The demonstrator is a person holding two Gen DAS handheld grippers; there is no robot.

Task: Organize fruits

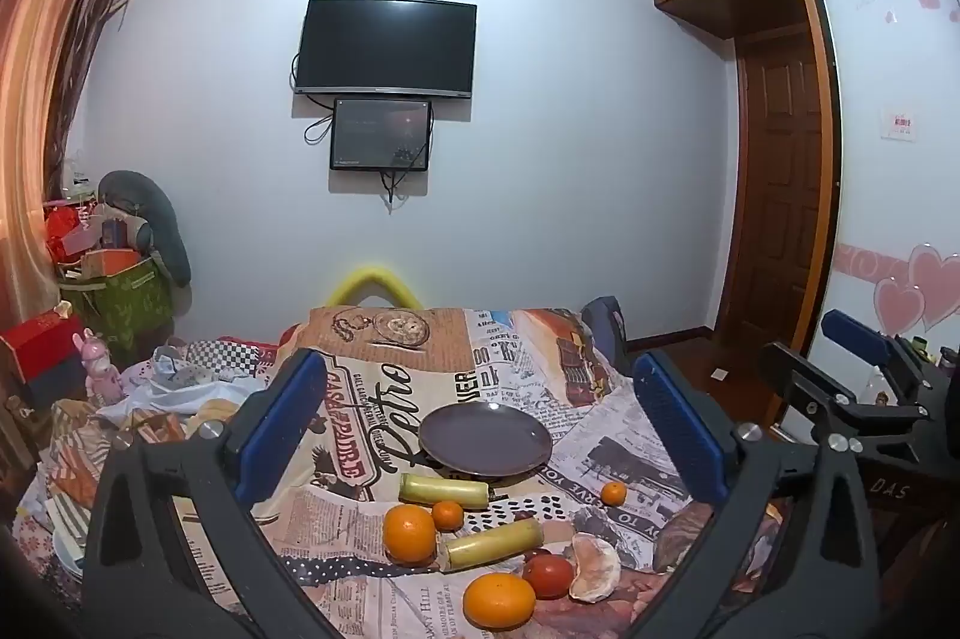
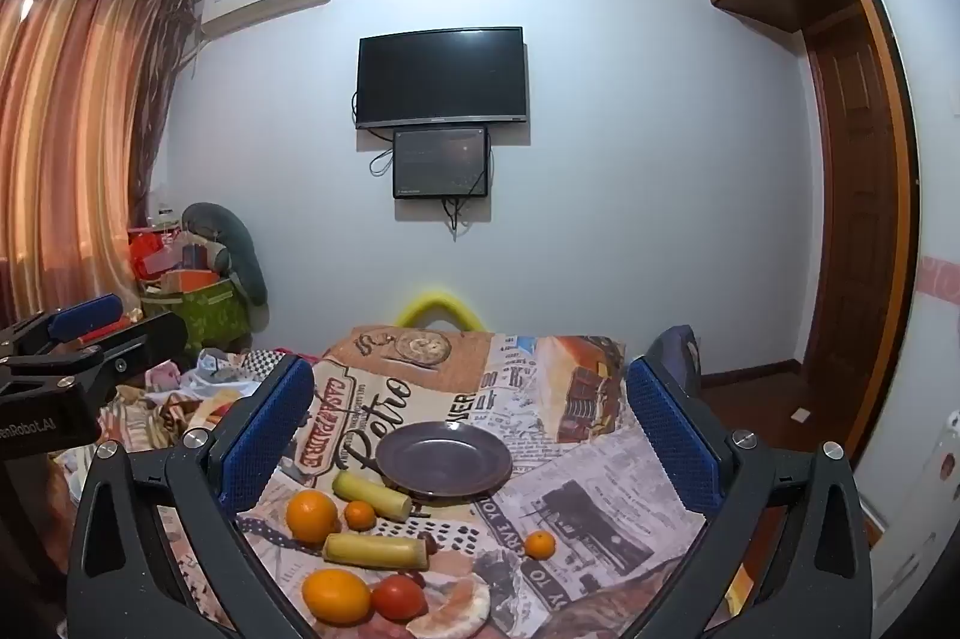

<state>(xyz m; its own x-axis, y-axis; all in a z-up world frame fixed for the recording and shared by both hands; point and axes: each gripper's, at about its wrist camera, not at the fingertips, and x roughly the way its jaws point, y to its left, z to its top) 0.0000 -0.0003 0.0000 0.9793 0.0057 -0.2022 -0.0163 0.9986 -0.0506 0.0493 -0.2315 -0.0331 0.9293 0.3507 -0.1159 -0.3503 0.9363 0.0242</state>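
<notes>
Two tools, left [image 1: 480,435] and right [image 2: 468,435], both spread wide, pinching nothing, above the desk cloth [image 1: 624,465]. Oranges [image 1: 409,532], tomato [image 1: 548,575], cane pieces [image 1: 444,490] loose before an empty plate [image 1: 485,440]; one small orange [image 2: 540,544] apart.

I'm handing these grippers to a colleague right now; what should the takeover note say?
Left gripper: open, holding nothing, above the table.
Right gripper: open, holding nothing, beside it.
Plate: nothing on it, mid-table on the printed cloth.
Fruit all lies on the cloth in front of the plate: two big oranges, two small ones, two pale green-yellow stalk pieces, a tomato, a peeled segment.
Done: nothing placed.
Left: everything, presumably onto the plate.
</notes>
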